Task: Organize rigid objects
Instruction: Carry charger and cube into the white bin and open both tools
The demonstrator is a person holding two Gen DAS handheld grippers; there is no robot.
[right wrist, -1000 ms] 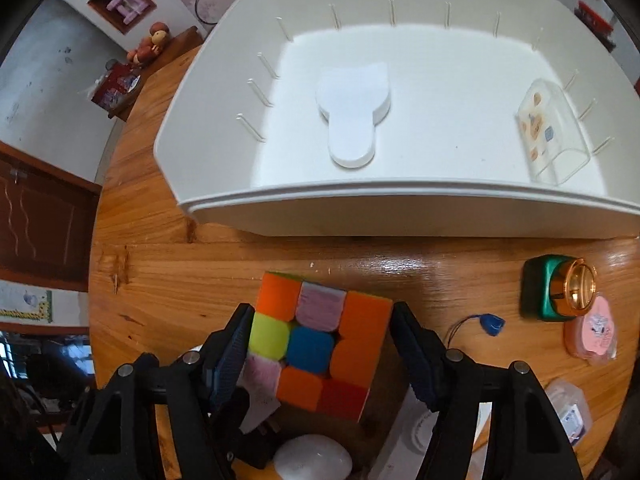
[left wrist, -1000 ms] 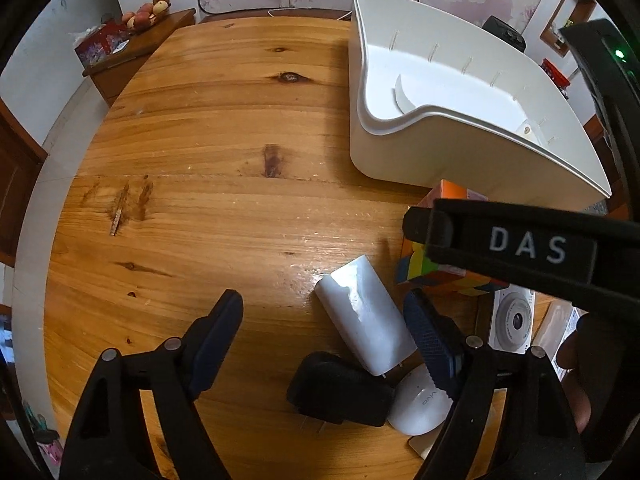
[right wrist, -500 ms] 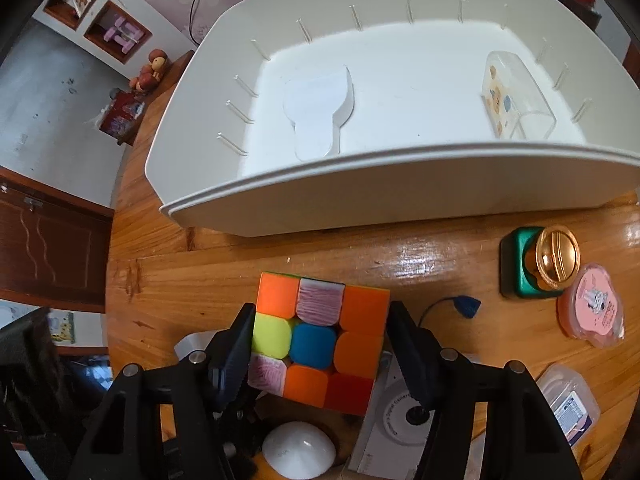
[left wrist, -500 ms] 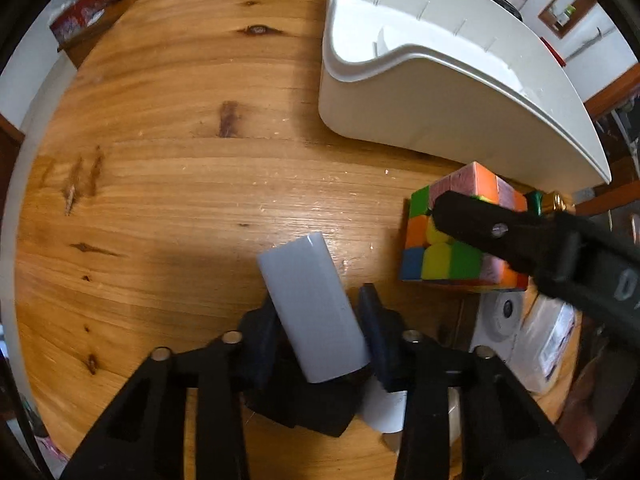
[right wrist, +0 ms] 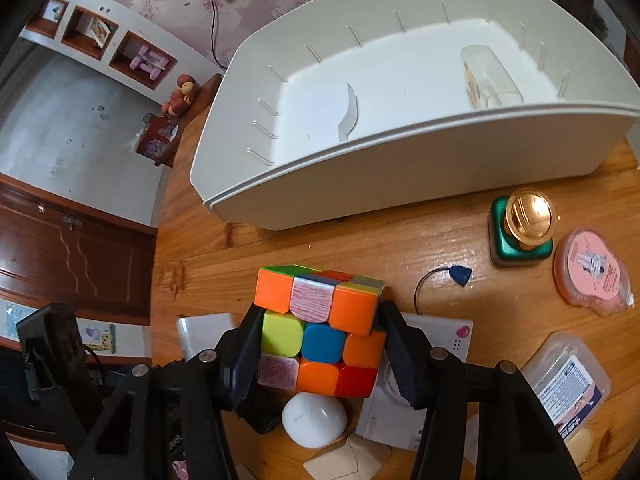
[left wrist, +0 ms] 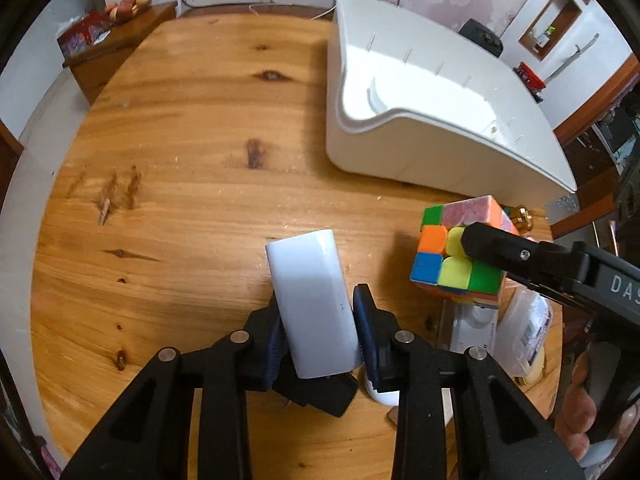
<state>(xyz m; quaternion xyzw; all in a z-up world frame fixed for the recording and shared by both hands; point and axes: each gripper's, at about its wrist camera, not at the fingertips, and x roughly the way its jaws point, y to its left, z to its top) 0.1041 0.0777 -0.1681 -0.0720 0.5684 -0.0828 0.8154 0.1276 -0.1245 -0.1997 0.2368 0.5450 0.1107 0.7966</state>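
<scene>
Two black hand-held grippers work side by side over a round wooden table (left wrist: 168, 152). The left gripper (left wrist: 320, 312) has its two fingers pressed against the long sides of a white rounded box (left wrist: 312, 300), clamped on it; the box sticks out ahead of the fingertips and leans a little to the left. Directly under this gripper lie a black block (left wrist: 320, 394) and a white egg-shaped object (left wrist: 380, 396), both partly hidden by the fingers. To its right, the right gripper (right wrist: 318, 340) has just been closing its jaws around a colourful puzzle cube (right wrist: 320, 328), and its pads now sit against the cube's left and right faces, gripping it. The cube's top layer is twisted slightly out of line with the layers below. Whether the cube rests on the table or is raised above it I cannot tell. Beneath this gripper sit the same white egg-shaped object (right wrist: 314, 420) and a flat white carton (right wrist: 432, 344). Ahead of both grippers stands a large white bin (right wrist: 400, 184), open at the top, with a clear plastic container (right wrist: 490, 76) lying in its far right part and a white flat piece (right wrist: 348, 116) nearer the middle. To the right of the right gripper, near the bin's front wall, stand a green bottle with a gold cap (right wrist: 524, 228), a pink round packet (right wrist: 592, 276), a small blue-tipped cord (right wrist: 440, 280) and a clear lidded tub (right wrist: 568, 384). Part of a person's hand (left wrist: 584, 408) shows behind the right gripper's handle.
</scene>
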